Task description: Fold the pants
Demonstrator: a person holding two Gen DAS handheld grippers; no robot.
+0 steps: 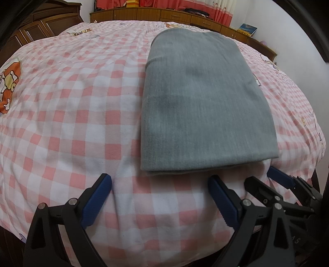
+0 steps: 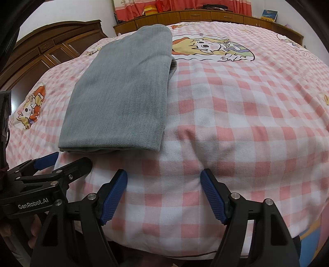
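The left gripper (image 1: 159,197) hangs with its blue pads spread wide and nothing between them but checked bedding; the right gripper (image 2: 163,195) beside it is likewise parted and empty, its jaws apart over bare cover. Neither touches cloth. Just beyond both sets of fingertips lie the pants (image 1: 203,106), grey denim, doubled over into a tidy long rectangle with its near edge squared toward the grippers and a rounded fold at the far end (a sliver of a lower layer peeks out along the near and right sides). They rest flat on the pink-and-white bedspread (image 1: 72,123), well short of the wooden cabinets (image 2: 205,15) at the back. I judge the folding finished or nearly so: at most one more fold, or some straightening, remains.
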